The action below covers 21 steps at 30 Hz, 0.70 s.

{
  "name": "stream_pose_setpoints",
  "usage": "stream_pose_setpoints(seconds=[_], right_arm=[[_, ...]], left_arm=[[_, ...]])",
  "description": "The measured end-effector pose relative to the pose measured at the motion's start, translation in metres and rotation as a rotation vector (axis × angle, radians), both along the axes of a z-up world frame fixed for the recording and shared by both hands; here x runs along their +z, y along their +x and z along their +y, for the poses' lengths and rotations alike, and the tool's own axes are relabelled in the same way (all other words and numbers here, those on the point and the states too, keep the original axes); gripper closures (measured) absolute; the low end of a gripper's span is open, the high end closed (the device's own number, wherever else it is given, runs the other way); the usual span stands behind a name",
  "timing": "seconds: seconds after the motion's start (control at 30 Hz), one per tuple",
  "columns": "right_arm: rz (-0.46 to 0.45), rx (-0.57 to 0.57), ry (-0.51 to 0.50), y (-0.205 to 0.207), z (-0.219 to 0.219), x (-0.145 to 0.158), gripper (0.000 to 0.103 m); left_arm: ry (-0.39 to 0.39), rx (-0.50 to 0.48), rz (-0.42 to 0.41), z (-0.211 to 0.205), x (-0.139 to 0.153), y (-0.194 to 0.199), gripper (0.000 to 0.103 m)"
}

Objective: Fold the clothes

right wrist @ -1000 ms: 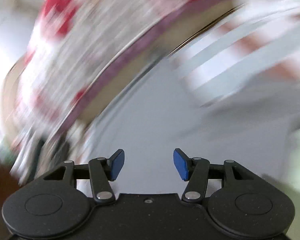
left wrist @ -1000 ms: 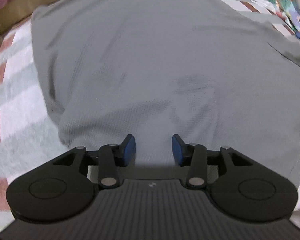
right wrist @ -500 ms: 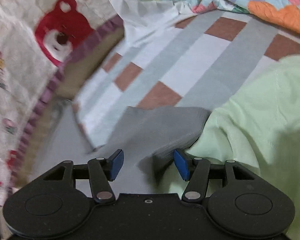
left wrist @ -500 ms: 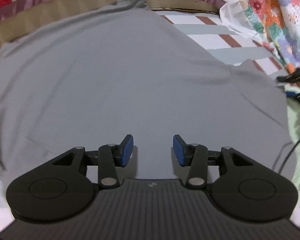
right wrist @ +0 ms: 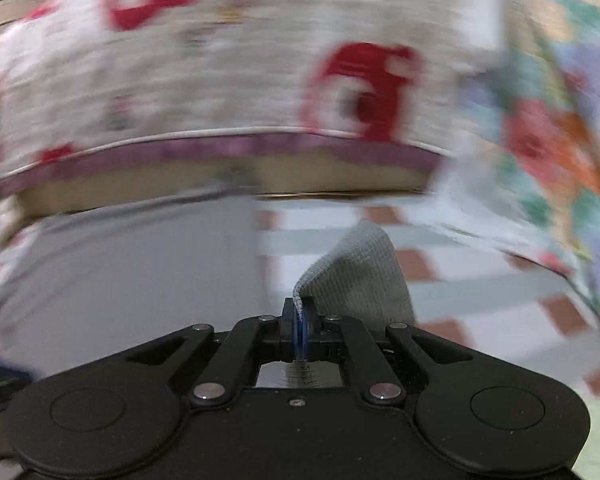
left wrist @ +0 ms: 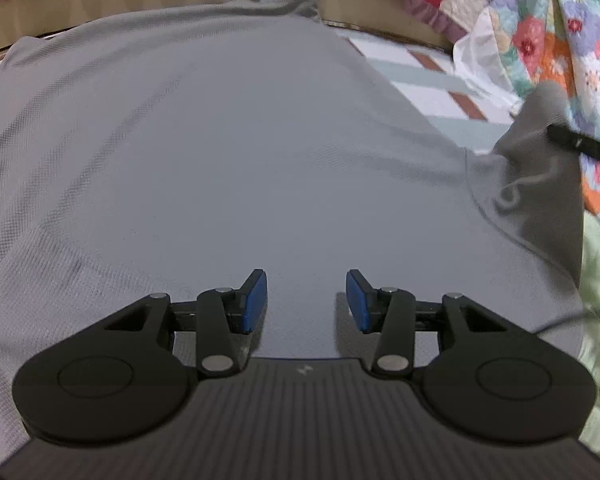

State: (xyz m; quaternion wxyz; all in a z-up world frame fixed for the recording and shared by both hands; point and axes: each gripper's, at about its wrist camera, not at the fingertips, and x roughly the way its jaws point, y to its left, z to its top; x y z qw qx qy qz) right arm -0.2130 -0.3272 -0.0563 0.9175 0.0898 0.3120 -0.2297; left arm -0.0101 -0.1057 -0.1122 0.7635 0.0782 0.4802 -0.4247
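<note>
the grey shirt (left wrist: 228, 152) lies spread flat on the checked bed sheet (left wrist: 424, 76), thin and limp, so it is best taken by a corner or hem. the right gripper (right wrist: 301, 330) has its jaws pressed together on the shirt's raised corner, plain only in its own blurred view. the left gripper (left wrist: 306, 300), jaws spread and empty, hovers over the shirt's near middle, and its view alone shows the whole shirt.

No readable text, labels, brands or numbers on anything in either view.
</note>
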Motion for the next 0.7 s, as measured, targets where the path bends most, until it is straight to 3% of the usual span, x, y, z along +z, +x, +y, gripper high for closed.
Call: stream_pose_setpoints(seconds=[0.1, 0.2, 0.23, 0.37, 0.5, 0.57, 0.63, 0.7], right_arm=[[0.07, 0.193, -0.033, 0.02, 0.035, -0.003, 0.097], [0.142, 0.31, -0.004, 0.01, 0.05, -0.022, 0.095], [0.166, 0.35, 0.005, 0.007, 0.055, -0.029, 0.091], [0.243, 0.278, -0.071, -0.029, 0.047, -0.035, 0.059], [0.271, 0.155, -0.002, -0.058, 0.028, -0.039, 0.052], [0.292, 0.129, 0.031, -0.068, 0.024, -0.046, 0.049], [0.277, 0.114, 0.09, -0.075, 0.022, -0.054, 0.049], [0.235, 0.086, 0.164, -0.081, 0.018, -0.057, 0.044]], left_arm=[[-0.014, -0.003, 0.003, 0.001, -0.002, -0.002, 0.06], [-0.021, 0.0, 0.005, 0.002, -0.004, -0.002, 0.06], [-0.027, 0.003, 0.01, 0.003, -0.005, -0.002, 0.06], [-0.088, -0.006, 0.054, -0.001, -0.007, 0.0, 0.056], [-0.123, -0.013, 0.134, -0.019, -0.014, 0.003, 0.053], [-0.13, 0.005, 0.225, -0.03, -0.023, 0.009, 0.05], [-0.128, 0.024, 0.306, -0.041, -0.031, 0.013, 0.049], [-0.124, 0.031, 0.319, -0.053, -0.036, 0.011, 0.048]])
